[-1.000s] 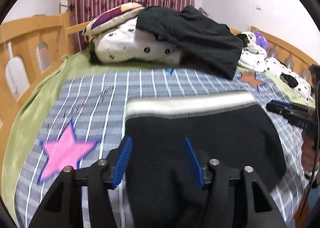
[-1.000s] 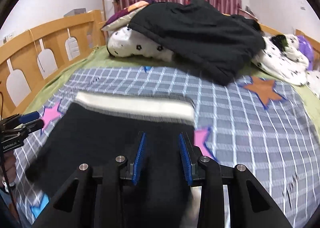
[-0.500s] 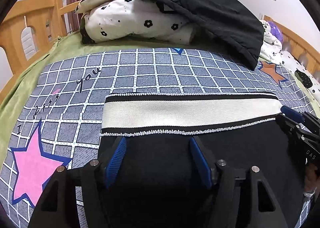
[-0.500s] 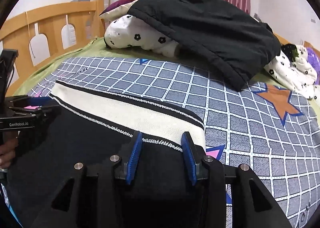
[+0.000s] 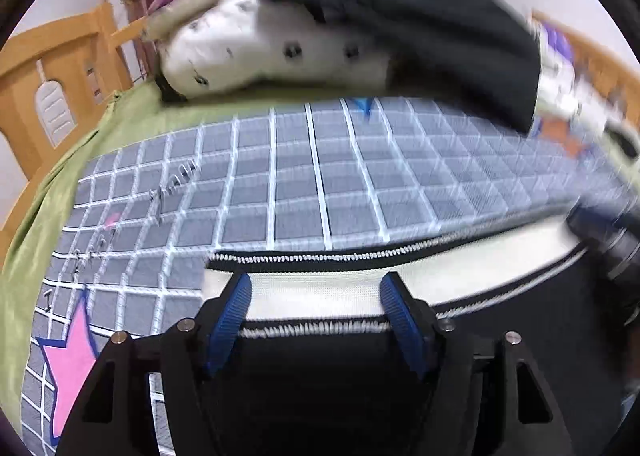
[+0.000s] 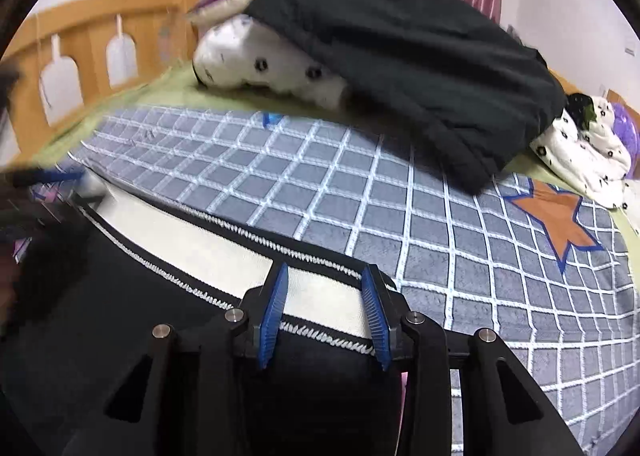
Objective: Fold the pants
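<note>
Black pants (image 5: 320, 384) with a wide white waistband (image 5: 480, 256) lie flat on the checked bedspread (image 5: 320, 176). My left gripper (image 5: 316, 282) hovers over the waistband's left end. Its blue pads stand wide apart, with the band flat between them and unpinched. My right gripper (image 6: 325, 272) sits over the waistband's (image 6: 192, 232) right end, jaws narrower but apart, the cloth (image 6: 120, 296) beneath them smooth. Each gripper shows blurred in the other's view: the right gripper (image 5: 616, 244) and the left gripper (image 6: 44, 176).
A black garment (image 6: 400, 56) is draped over flower-print pillows (image 6: 272, 64) at the head of the bed. A wooden bed rail (image 6: 80, 52) runs along the left. More white bedding (image 6: 588, 160) lies at the far right. Star patches (image 6: 560, 216) mark the bedspread.
Both grippers moved forward and down until their tips reached the white waistband. The left jaws spread wider. The black cloth that hung between the fingers now lies flat.
</note>
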Tool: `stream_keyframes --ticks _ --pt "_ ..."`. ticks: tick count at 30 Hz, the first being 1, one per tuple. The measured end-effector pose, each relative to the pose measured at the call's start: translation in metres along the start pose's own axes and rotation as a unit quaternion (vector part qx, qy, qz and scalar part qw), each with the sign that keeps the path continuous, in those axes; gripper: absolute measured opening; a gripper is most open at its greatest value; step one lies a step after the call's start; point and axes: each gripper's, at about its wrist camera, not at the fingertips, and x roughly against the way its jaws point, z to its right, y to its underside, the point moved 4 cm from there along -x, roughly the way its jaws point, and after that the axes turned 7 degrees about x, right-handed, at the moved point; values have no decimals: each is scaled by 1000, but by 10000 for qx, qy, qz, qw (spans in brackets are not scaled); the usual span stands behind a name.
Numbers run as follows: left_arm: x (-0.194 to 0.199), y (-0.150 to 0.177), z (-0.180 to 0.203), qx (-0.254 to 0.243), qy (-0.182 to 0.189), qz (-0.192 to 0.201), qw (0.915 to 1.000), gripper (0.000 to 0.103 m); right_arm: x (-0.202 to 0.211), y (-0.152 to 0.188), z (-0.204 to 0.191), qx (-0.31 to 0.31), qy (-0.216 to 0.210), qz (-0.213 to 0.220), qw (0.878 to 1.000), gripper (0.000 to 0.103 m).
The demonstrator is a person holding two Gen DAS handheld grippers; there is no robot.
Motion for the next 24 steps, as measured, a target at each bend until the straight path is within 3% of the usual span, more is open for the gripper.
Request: stream_keyframes --ticks 5,12,14,18,21,24 --pt "8 2 -4 101 93 106 9998 67 1 3 3 -148 -98 24 9998 37" --pt "34 31 1 -152 121 -192 9996 72 24 8 -6 113 92 -191 9997 38" --pt "48 43 4 -277 86 -179 9994 72 41 17 -11 77 1 -315 9995 39" --pt "78 76 1 -143 244 -361 9989 71 74 50 -22 70 220 -422 9988 39" --pt "105 110 -3 -158 153 -204 9995 72 99 71 -29 -172 129 -378 9991 39" --pt "127 139 -15 246 339 -98 9991 72 117 102 -38 -674 -65 -574 9961 39"
